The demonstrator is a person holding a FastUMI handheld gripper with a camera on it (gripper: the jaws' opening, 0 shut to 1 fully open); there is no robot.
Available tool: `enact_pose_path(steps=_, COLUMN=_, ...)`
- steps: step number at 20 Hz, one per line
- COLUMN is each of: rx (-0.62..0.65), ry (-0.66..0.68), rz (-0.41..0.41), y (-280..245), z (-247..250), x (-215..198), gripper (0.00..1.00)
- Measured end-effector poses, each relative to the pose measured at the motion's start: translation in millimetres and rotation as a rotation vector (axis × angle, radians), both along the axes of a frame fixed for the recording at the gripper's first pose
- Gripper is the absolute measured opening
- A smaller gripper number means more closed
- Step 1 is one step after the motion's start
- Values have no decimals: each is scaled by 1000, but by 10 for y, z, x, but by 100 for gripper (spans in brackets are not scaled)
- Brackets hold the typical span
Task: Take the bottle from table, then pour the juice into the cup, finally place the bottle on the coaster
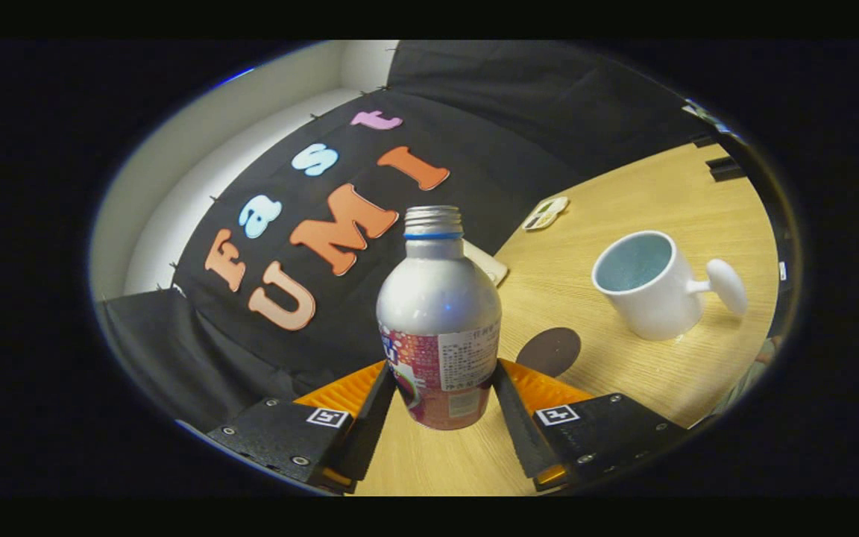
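No legible text. Bottle (438,298), centre frame: label (467,358) carries fine print, too small to read. Tool (442,371) fingers press the bottle's two sides; each bears one square black-and-white marker (327,417), lower centre, no characters on either.

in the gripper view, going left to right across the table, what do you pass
bottle held between the fingers of the gripper → dark round coaster → white cup with its handle pointing away from the bottle
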State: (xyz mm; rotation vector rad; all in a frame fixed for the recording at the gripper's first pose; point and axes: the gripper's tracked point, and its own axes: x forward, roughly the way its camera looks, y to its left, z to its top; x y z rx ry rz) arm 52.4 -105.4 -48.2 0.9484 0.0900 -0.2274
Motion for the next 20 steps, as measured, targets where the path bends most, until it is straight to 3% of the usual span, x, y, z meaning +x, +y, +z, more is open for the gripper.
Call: enact_pose_path(steps=20, rx=493, ry=-121, rz=-145, y=-278, z=177, x=227, gripper=76)
